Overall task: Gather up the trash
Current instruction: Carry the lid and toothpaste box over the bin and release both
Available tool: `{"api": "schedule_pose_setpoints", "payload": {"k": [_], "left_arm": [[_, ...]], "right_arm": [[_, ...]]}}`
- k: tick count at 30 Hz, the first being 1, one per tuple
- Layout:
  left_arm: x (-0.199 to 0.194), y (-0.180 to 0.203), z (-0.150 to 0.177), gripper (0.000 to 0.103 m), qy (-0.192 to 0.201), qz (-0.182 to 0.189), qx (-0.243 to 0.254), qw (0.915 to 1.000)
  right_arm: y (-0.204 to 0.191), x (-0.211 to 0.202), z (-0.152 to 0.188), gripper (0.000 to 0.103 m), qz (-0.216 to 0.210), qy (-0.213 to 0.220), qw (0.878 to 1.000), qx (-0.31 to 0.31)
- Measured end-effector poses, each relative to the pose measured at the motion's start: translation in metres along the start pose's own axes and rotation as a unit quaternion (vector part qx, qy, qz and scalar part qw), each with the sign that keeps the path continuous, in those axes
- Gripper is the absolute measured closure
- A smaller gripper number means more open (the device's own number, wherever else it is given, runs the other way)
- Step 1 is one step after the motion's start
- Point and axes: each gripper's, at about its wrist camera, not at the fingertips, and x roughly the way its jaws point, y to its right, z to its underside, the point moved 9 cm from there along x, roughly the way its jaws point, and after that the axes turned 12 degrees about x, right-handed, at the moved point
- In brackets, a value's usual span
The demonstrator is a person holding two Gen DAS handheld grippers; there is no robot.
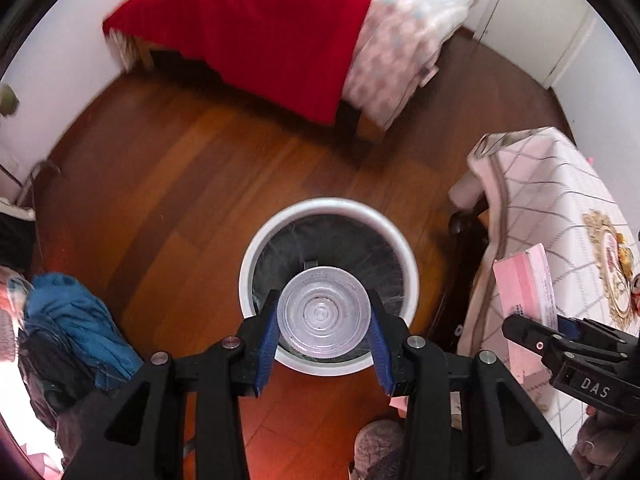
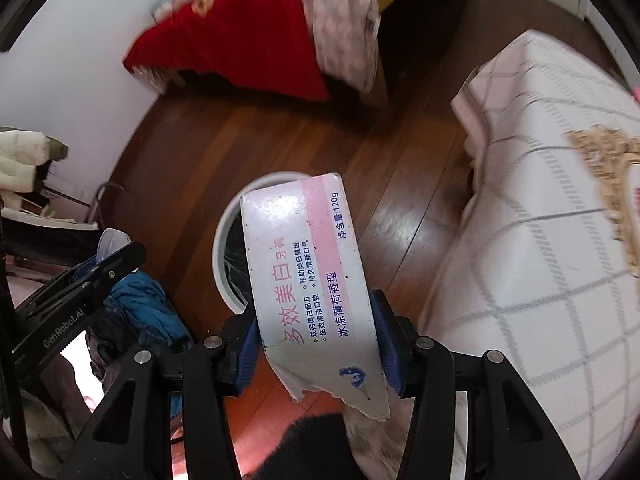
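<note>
My left gripper (image 1: 323,316) is shut on a clear plastic cup (image 1: 323,314), seen bottom-on, held directly above a white trash bin (image 1: 256,248) with a dark liner on the wood floor. My right gripper (image 2: 316,332) is shut on a torn white and pink toothpaste box (image 2: 308,276), held above and to the right of the bin (image 2: 224,236), which the box partly hides. The right gripper (image 1: 560,340) with the box (image 1: 528,288) shows at the right of the left wrist view. The left gripper (image 2: 100,268) shows at the left of the right wrist view.
A table under a white checked cloth (image 1: 560,200) stands right of the bin. A bed with a red blanket (image 1: 260,32) lies across the floor beyond. Blue clothes (image 1: 76,320) and other clutter are piled left of the bin. White doors (image 1: 532,20) are at the far right.
</note>
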Motion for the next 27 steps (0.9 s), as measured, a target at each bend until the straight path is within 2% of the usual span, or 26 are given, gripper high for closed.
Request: {"api": "schedule_pose_setpoints", "payload": {"k": [8,12,13,14,15,16,18,19,20,21,22,25,27], "left_arm": [[0.060,-0.013,0.005,0.066,-0.069,0.040,-0.022,0.9966],[0.069,-0.025,0.021,0.064,-0.090,0.045,-0.047,0.9938],[0.070,-0.029,0.024,0.056,-0.092,0.044,-0.053,0.9934],[0.070,-0.031,0.027,0.042,-0.095,0.044,-0.057,0.9929],[0.070,-0.034,0.029,0.036,-0.094,0.043,-0.062,0.9927],[0.070,-0.038,0.031,0.032,-0.093,0.041,-0.067,0.9925],[0.070,-0.046,0.036,0.031,-0.093,0.037,-0.078,0.9919],[0.069,-0.049,0.038,0.023,-0.093,0.032,-0.083,0.9917],[0.067,-0.052,0.039,0.010,-0.093,0.027,-0.085,0.9917],[0.065,-0.055,0.041,0.004,-0.091,0.020,-0.087,0.9919],[0.061,-0.057,0.043,0.001,-0.088,0.013,-0.087,0.9922],[0.049,-0.063,0.047,0.001,-0.077,-0.003,-0.092,0.9928],[0.038,-0.064,0.050,0.001,-0.066,-0.019,-0.087,0.9939]], "right_arm": [[-0.015,0.084,-0.030,0.050,0.021,-0.058,0.998,0.008],[-0.019,0.108,-0.043,0.049,0.032,-0.070,0.997,-0.003],[-0.020,0.114,-0.047,0.049,0.034,-0.072,0.997,-0.002],[-0.022,0.119,-0.049,0.047,0.031,-0.076,0.997,-0.004],[-0.023,0.121,-0.052,0.043,0.029,-0.077,0.997,-0.005],[-0.024,0.124,-0.055,0.033,0.029,-0.075,0.997,-0.007],[-0.024,0.125,-0.057,0.030,0.035,-0.070,0.997,-0.015],[-0.025,0.123,-0.057,0.028,0.036,-0.067,0.997,-0.018],[-0.026,0.122,-0.056,0.024,0.038,-0.065,0.997,-0.020],[-0.025,0.118,-0.055,0.022,0.042,-0.062,0.997,-0.023],[-0.024,0.114,-0.053,0.016,0.046,-0.058,0.997,-0.026],[-0.022,0.100,-0.043,0.000,0.059,-0.052,0.996,-0.037],[-0.019,0.090,-0.035,0.000,0.075,-0.044,0.995,-0.047]]}}
